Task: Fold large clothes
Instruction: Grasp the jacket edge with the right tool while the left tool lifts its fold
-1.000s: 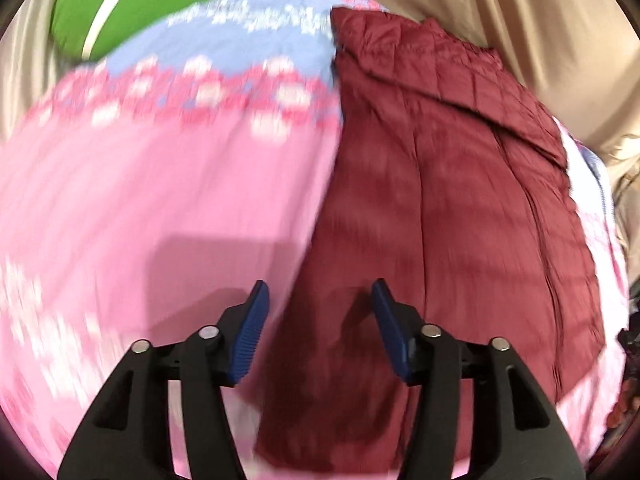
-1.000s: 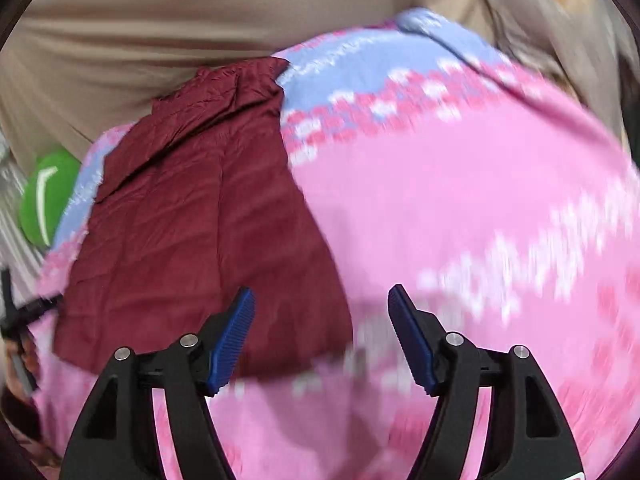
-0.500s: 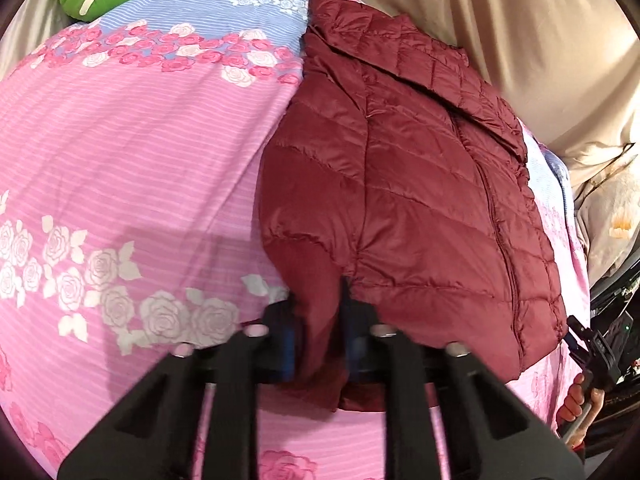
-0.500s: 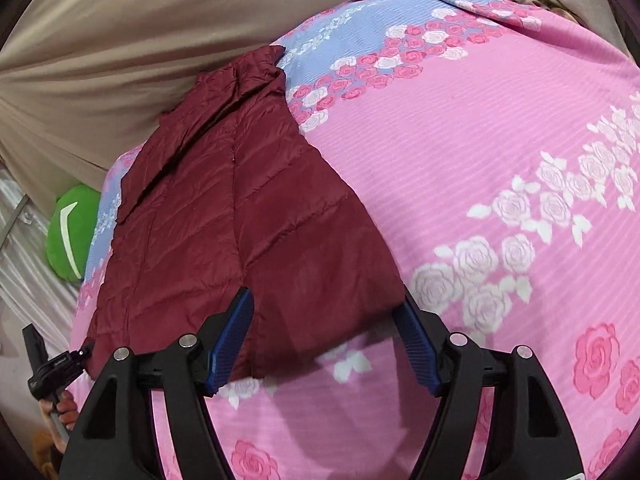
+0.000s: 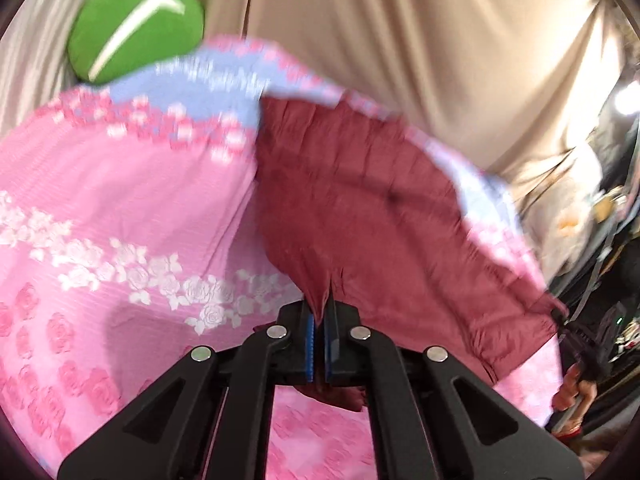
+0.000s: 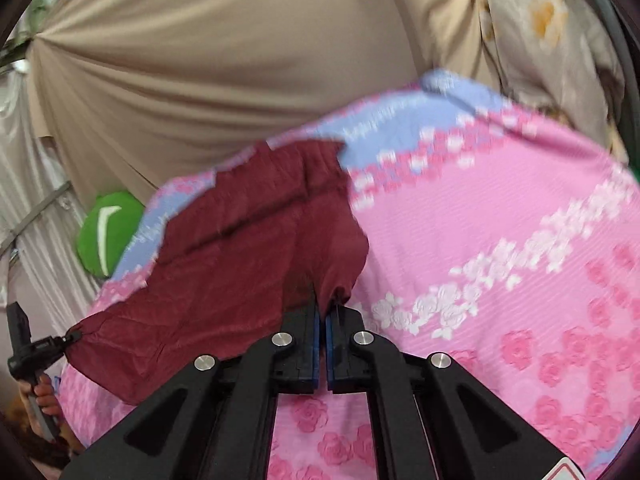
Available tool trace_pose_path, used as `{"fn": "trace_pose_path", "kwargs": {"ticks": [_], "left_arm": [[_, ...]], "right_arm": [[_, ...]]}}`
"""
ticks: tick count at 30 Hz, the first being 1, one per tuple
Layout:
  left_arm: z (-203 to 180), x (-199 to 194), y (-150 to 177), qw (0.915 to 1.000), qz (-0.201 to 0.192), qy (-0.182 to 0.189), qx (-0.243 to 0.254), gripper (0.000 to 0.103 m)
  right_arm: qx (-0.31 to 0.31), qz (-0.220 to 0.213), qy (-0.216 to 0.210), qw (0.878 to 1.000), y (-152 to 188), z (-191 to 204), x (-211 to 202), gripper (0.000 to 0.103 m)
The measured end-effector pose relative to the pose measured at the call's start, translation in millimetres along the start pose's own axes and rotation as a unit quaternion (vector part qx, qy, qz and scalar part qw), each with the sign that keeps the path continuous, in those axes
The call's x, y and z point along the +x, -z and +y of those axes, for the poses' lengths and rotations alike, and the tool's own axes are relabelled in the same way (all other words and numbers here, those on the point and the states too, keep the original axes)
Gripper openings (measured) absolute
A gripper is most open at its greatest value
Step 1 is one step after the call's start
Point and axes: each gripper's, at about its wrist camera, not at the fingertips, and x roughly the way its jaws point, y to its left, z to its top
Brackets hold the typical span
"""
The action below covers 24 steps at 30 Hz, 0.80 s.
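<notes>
My left gripper point(image 5: 319, 320) had its jaws pressed together on the near hem of the maroon jacket point(image 5: 360, 216); the cloth was pinched between the blue pads point(image 5: 309, 344) and a loose bit of hem hung below them; the jaws had just been closing, with the fabric between them. My right gripper point(image 6: 322, 316) was likewise clamped on the other near corner of the same jacket point(image 6: 240, 248), where a gathered edge of cloth bunched just above its fingertips; its jaws had also just been closing on the fabric.

The jacket lay on the bed, on a pink bedsheet point(image 5: 120, 216) printed with white and darker pink roses and a pale blue band toward the far end; the near edge of the jacket was raised off the sheet and stretched between my two grippers, while its far part with the collar rested on the blue band. Both views were smeared, so I could not make out the quilting or the zip.

In the left wrist view the other gripper showed small at the right edge, biting the jacket's corner, with the hand point(image 5: 576, 392) that held it below; in the right wrist view the same showed at the left edge, hand point(image 6: 40, 396) underneath.

A green cushion point(image 5: 136, 28) with a white stripe sat beyond the far corner of the bed; a beige curtain point(image 6: 224, 68) hung behind.
</notes>
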Motion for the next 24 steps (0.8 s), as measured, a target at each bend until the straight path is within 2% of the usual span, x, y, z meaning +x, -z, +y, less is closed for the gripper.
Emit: {"fn": "trace_pose_path", "kwargs": {"ticks": [3, 6, 9, 11, 15, 17, 20, 24], "left_arm": [[-14.0, -63.5, -6.6, 0.9957, -0.087, 0.03, 0.014, 0.001], [-25.0, -109.4, -11.4, 0.986, -0.158, 0.042, 0.031, 0.002], [-30.1, -129.4, -12.8, 0.9794, -0.192, 0.046, 0.043, 0.002], [-29.2, -121.5, -14.8, 0.982, -0.179, 0.039, 0.044, 0.002], [-8.6, -70.5, -15.5, 0.9952, -0.097, 0.007, 0.011, 0.002], [-0.2, -49.6, -13.1, 0.9977, -0.066, -0.01, 0.004, 0.002], [10.5, -5.4, -15.9, 0.9993, -0.015, -0.033, -0.002, 0.002], [8.7, 55.3, -44.2, 0.9981, 0.009, -0.056, 0.023, 0.002]], "right_arm": [[-0.032, -0.078, -0.016, 0.996, -7.8, 17.7, -56.6, 0.002], [-0.055, -0.155, -0.029, 0.986, -17.1, 36.8, -105.1, 0.002], [-0.075, -0.196, -0.039, 0.977, -23.4, 49.1, -126.4, 0.002], [-0.081, -0.189, -0.035, 0.978, -23.8, 49.2, -121.5, 0.002], [-0.053, -0.119, -0.032, 0.991, -20.6, 30.0, -81.0, 0.002], [-0.036, -0.093, -0.033, 0.994, -16.0, 24.5, -67.8, 0.002], [-0.024, -0.052, -0.025, 0.998, -15.0, 15.9, -34.4, 0.002], [-0.008, -0.028, -0.026, 0.999, -41.8, 6.8, 23.3, 0.002]]}}
